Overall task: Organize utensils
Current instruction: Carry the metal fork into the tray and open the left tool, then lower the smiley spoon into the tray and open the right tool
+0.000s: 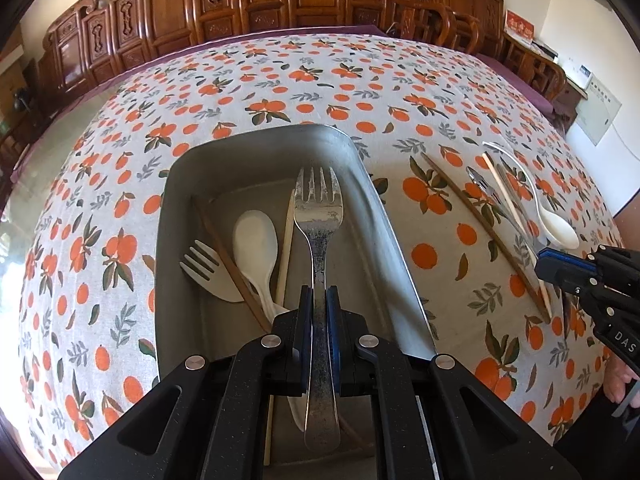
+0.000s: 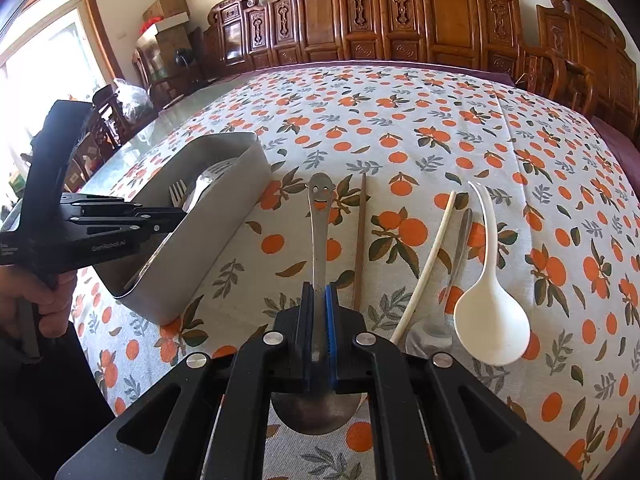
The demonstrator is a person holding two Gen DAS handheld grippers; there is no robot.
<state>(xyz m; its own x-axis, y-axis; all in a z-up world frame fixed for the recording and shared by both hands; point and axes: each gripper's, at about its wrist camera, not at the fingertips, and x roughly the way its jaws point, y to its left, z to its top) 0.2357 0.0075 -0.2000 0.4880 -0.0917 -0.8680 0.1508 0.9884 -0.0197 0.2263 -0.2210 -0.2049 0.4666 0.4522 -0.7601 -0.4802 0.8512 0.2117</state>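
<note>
My left gripper [image 1: 319,300] is shut on a metal fork [image 1: 319,204], held tines forward over the grey metal tray [image 1: 260,148]. In the tray lie a white plastic fork [image 1: 206,270], a white spoon [image 1: 256,240], a brown chopstick [image 1: 228,260] and a pale chopstick [image 1: 287,248]. My right gripper [image 2: 319,300] is shut on a metal spoon with a smiley-face handle [image 2: 319,216], just above the tablecloth right of the tray [image 2: 224,216]. On the cloth beside it lie a brown chopstick [image 2: 360,240], a pale chopstick [image 2: 428,264], a metal utensil [image 2: 460,248] and a white ladle spoon [image 2: 490,316].
The table carries an orange-print cloth [image 2: 420,120] with carved wooden chairs [image 2: 400,16] along its far side. A glass-topped strip [image 2: 188,104] runs along the table's left edge. The left gripper shows in the right wrist view [image 2: 168,216] at the tray's near end.
</note>
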